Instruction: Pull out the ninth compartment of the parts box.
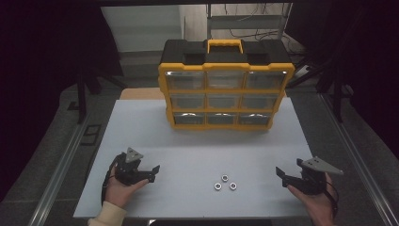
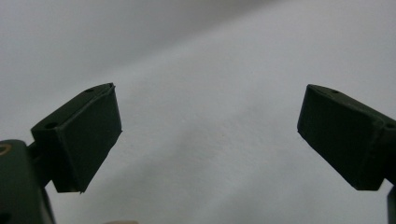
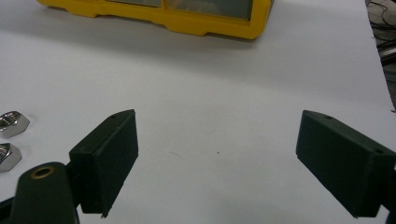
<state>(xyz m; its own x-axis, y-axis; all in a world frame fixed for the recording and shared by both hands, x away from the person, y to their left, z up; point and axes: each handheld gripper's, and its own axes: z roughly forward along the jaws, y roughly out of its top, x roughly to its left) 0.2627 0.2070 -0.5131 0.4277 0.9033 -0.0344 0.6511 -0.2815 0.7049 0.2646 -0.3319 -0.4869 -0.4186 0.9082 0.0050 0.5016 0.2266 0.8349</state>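
At the right claw view's left edge, two nuts [image 3: 11, 123] sit partly cropped.

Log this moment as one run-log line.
left gripper: open, empty | right gripper: open, empty | three nuts: loose on table between grippers | yellow drawer organizer: upright at far side, drawers shut

A single mark [image 1: 92, 134] reads as 9 or 6, on the dark surface beyond the left gripper [image 1: 154, 173], off the white board's [image 1: 197, 146] edge.
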